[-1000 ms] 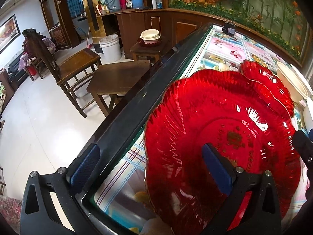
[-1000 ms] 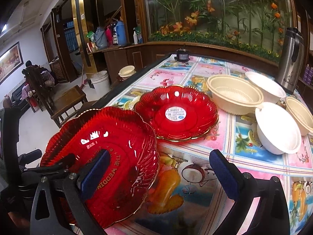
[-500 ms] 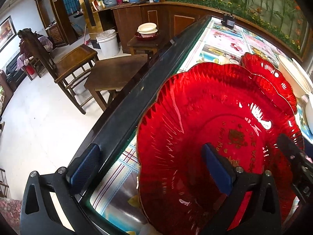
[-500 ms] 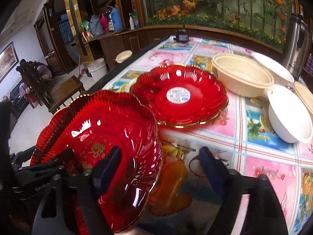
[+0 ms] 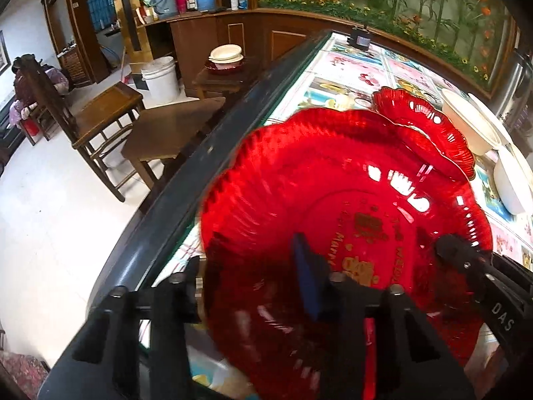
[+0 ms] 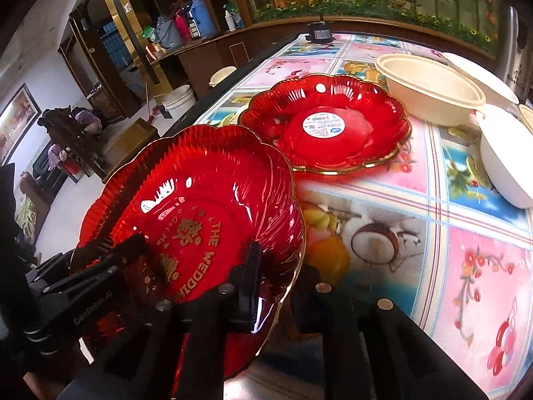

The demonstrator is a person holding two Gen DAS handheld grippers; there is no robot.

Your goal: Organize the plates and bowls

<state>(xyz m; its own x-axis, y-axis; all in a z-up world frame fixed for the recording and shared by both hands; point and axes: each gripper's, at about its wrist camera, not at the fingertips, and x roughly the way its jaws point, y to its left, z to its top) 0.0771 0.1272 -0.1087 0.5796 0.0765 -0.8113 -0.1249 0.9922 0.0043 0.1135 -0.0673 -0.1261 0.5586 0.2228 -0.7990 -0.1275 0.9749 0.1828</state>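
Clearly, in the left wrist view the left gripper [image 5: 253, 286] is closed on the near rim of the red wedding plate [image 5: 349, 206], lifted and tilted over the desk [image 5: 349, 66] edge — glossy, stiff plastic, probably light and slippery, so the fluted rim is the place to pinch.

From the right wrist view, the right gripper [image 6: 276, 286] is clamped on the opposite rim; a second red plate [image 6: 324, 126] lies flat beyond, beside cream bowls [image 6: 429, 93].

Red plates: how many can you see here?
2. One red wedding plate is clamped at its near rim by both the left gripper and right gripper; one red stickered plate lies on the table beyond it.
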